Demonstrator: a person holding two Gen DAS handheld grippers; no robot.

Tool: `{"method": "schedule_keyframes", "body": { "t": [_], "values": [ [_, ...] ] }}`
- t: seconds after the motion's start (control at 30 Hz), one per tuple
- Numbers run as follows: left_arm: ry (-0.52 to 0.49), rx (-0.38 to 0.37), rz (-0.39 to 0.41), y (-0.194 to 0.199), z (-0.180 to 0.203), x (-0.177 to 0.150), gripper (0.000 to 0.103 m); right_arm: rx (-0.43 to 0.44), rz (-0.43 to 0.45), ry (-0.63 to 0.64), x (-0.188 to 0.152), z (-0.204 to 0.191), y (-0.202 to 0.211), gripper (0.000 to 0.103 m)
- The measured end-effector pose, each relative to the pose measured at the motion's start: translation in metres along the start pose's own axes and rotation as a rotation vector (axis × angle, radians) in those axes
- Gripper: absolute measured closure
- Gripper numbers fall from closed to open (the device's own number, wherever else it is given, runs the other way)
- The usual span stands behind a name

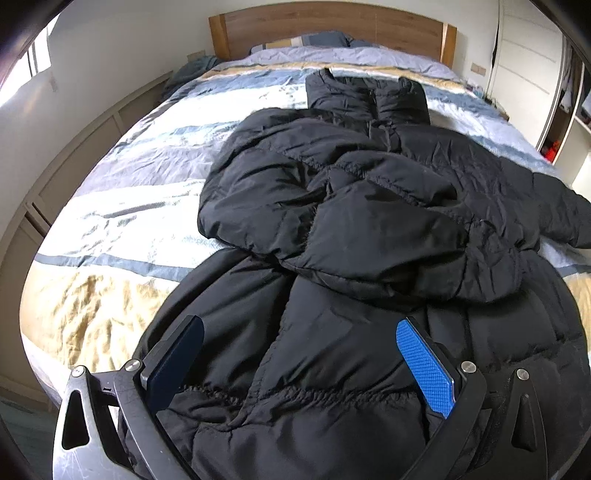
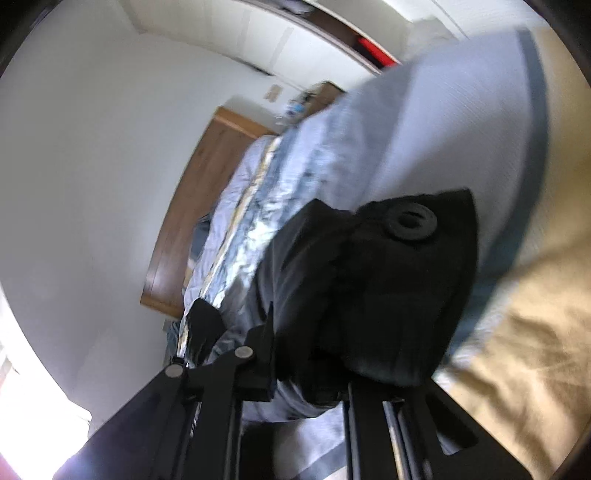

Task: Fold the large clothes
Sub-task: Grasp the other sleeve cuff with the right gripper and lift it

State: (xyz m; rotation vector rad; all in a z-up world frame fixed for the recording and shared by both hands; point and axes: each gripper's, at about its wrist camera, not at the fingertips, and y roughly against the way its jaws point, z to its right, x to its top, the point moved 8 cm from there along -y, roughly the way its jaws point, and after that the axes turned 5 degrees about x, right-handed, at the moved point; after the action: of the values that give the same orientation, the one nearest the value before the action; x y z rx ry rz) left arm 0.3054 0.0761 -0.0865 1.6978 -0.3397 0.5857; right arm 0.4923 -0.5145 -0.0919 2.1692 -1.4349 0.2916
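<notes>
- A black puffer jacket [image 1: 332, 206] was laid on the striped bedspread [image 1: 122, 177] of a bed, its collar toward the wooden headboard [image 1: 325, 31] and its hem toward the near edge, so that the long axis ran from foot to head of the bed.
- One sleeve had been folded across the chest; the other was seen lying out toward the right-hand side in the left wrist view.
- The left gripper [image 1: 301, 363] was held wide apart above the hem region, with fabric lying between the blue pads [image 1: 424, 365] but not pressed by them.
- The right gripper [image 2: 310, 369] was closed, and a dark piece of the jacket [image 2: 369, 288], bearing a round snap or eyelet [image 2: 410, 221], was pinched between its fingers; the picture was blurred and steeply tilted.
- The step in hand was judged to be the gathering of an edge or sleeve on the right, so that it could be carried over the body.
- The next move was judged to call for the held part being carried across and laid flat, while the hem was secured by the left tool so that the padded body would not be dragged.
- Slipping of the smooth, thick fabric was considered a risk.
</notes>
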Motion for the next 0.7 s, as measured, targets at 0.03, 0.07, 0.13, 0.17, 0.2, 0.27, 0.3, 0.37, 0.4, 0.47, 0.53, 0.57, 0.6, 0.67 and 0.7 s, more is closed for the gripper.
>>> {"method": "schedule_keyframes", "body": {
  "t": [0.03, 0.07, 0.13, 0.17, 0.2, 0.27, 0.3, 0.37, 0.4, 0.47, 0.53, 0.57, 0.6, 0.67, 0.7],
  "values": [
    [0.003, -0.005, 0.008, 0.003, -0.002, -0.001, 0.001, -0.001, -0.007, 0.035, 0.000, -0.013, 0.000, 0.092],
    [0.007, -0.009, 0.014, 0.005, -0.004, -0.002, 0.001, 0.000, -0.012, 0.064, -0.001, -0.023, 0.002, 0.092],
    [0.024, -0.018, 0.020, 0.008, -0.011, -0.005, 0.001, 0.008, -0.025, 0.125, -0.006, -0.049, 0.005, 0.092],
    [0.037, -0.024, 0.022, 0.010, -0.016, -0.006, 0.001, 0.012, -0.032, 0.151, -0.009, -0.061, 0.005, 0.092],
    [0.047, -0.027, 0.024, 0.011, -0.020, -0.008, 0.001, 0.021, -0.043, 0.179, -0.012, -0.074, 0.006, 0.092],
    [0.068, -0.033, 0.029, 0.014, -0.028, -0.010, 0.001, 0.034, -0.067, 0.236, -0.024, -0.097, 0.008, 0.092],
    [0.081, -0.039, 0.033, 0.015, -0.033, -0.011, 0.001, 0.037, -0.082, 0.269, -0.031, -0.108, 0.009, 0.092],
    [0.096, -0.042, 0.042, 0.019, -0.040, -0.012, 0.001, 0.042, -0.112, 0.327, -0.049, -0.128, 0.012, 0.092],
    [0.106, -0.042, 0.047, 0.020, -0.044, -0.012, 0.001, 0.043, -0.128, 0.359, -0.057, -0.138, 0.011, 0.092],
    [0.130, -0.047, 0.051, 0.022, -0.052, -0.013, 0.001, 0.046, -0.158, 0.411, -0.071, -0.154, 0.008, 0.092],
    [0.147, -0.050, 0.053, 0.023, -0.059, -0.014, 0.001, 0.053, -0.196, 0.464, -0.087, -0.168, 0.003, 0.092],
    [0.155, -0.049, 0.054, 0.024, -0.062, -0.015, 0.001, 0.051, -0.215, 0.493, -0.095, -0.175, 0.000, 0.092],
    [0.164, -0.048, 0.055, 0.024, -0.065, -0.015, 0.001, 0.045, -0.238, 0.537, -0.107, -0.181, -0.003, 0.092],
    [0.175, -0.047, 0.056, 0.025, -0.070, -0.017, 0.001, 0.045, -0.281, 0.607, -0.126, -0.194, -0.007, 0.092],
    [0.181, -0.045, 0.058, 0.026, -0.073, -0.018, 0.001, 0.045, -0.295, 0.630, -0.133, -0.195, -0.009, 0.092]
  ]
}}
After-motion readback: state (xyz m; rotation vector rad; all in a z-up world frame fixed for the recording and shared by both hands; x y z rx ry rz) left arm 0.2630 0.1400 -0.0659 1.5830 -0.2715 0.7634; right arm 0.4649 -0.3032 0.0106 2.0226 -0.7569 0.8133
